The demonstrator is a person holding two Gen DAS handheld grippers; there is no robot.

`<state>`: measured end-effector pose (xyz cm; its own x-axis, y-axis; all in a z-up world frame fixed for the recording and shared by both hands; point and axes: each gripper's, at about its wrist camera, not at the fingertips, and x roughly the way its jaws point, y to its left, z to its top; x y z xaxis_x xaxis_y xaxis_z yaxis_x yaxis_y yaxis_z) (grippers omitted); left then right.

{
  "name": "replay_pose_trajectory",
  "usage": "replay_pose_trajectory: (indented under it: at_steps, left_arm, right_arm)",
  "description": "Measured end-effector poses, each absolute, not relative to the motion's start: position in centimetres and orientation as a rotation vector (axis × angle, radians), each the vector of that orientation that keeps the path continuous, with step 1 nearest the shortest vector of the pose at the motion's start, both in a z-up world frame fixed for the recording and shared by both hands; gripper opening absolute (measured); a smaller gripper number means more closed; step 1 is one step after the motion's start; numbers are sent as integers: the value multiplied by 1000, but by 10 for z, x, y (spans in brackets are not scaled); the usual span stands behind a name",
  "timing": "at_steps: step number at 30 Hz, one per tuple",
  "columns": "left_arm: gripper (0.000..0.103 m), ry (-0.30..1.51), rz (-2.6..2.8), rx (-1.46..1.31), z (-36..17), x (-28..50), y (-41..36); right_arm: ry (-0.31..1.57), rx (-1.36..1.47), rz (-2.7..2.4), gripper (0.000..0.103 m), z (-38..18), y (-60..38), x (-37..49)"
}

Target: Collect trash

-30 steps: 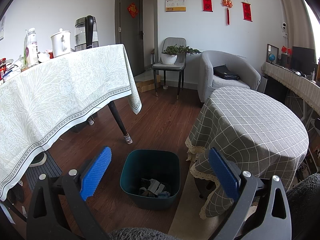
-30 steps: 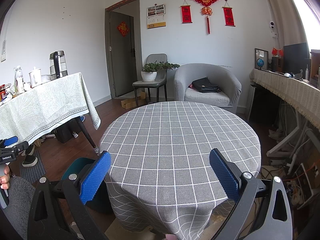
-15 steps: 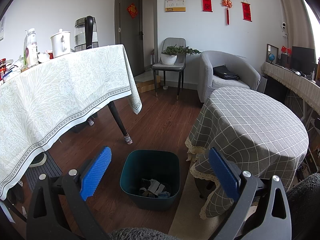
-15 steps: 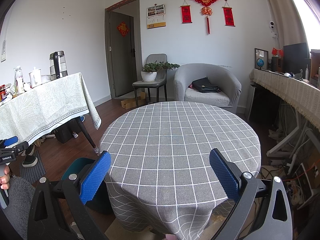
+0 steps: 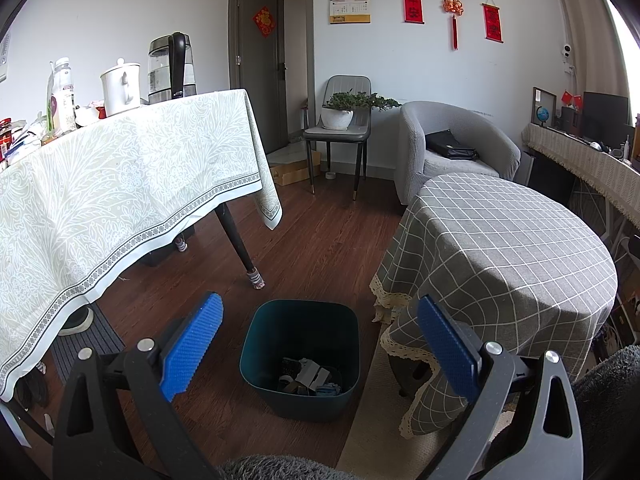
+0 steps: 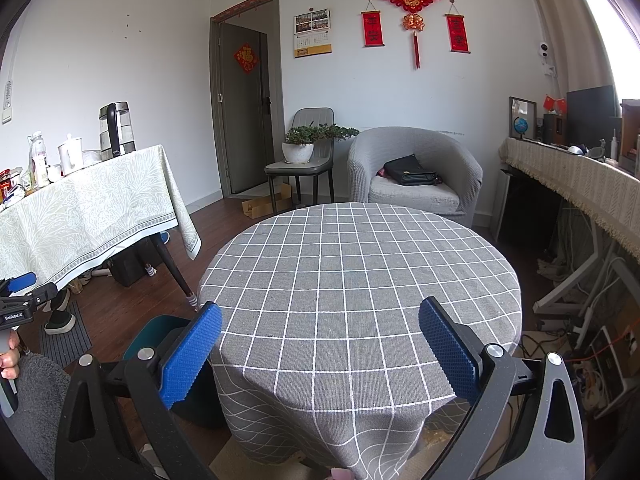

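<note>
Trash point(image 5: 310, 376) lies crumpled at the bottom of the teal bin point(image 5: 299, 360) on the wooden floor, between the leaf-patterned worktop point(image 5: 120, 184) and the checked round worktop point(image 5: 500, 248), below the spread, empty left gripper point(image 5: 316, 344). Right gripper point(image 6: 320, 350) hangs spread, empty, over the checked cloth. No label on the bin is legible.

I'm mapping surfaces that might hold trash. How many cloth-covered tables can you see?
3: a round checked table in front of the right gripper, a leaf-patterned table at left, a long fringed one by the right wall. Others may be hidden.
</note>
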<state>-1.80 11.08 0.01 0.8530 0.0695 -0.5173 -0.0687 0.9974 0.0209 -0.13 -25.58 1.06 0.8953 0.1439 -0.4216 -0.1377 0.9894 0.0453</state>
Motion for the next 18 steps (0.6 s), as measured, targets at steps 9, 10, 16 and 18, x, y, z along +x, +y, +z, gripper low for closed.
replay_pose_trajectory:
  at_steps: [9, 10, 16, 18]
  left_arm:
    - [99, 544, 73, 4, 0, -18, 110]
    - [99, 544, 72, 5, 1, -18, 111]
    - [99, 543, 63, 9, 4, -16, 112]
    - [99, 542, 66, 10, 5, -16, 113]
  right_arm:
    - [438, 14, 146, 100, 10, -256, -1]
    - [438, 14, 146, 100, 11, -256, -2]
    - [438, 14, 146, 100, 10, -255, -1]
    - [437, 14, 146, 100, 10, -255, -2]
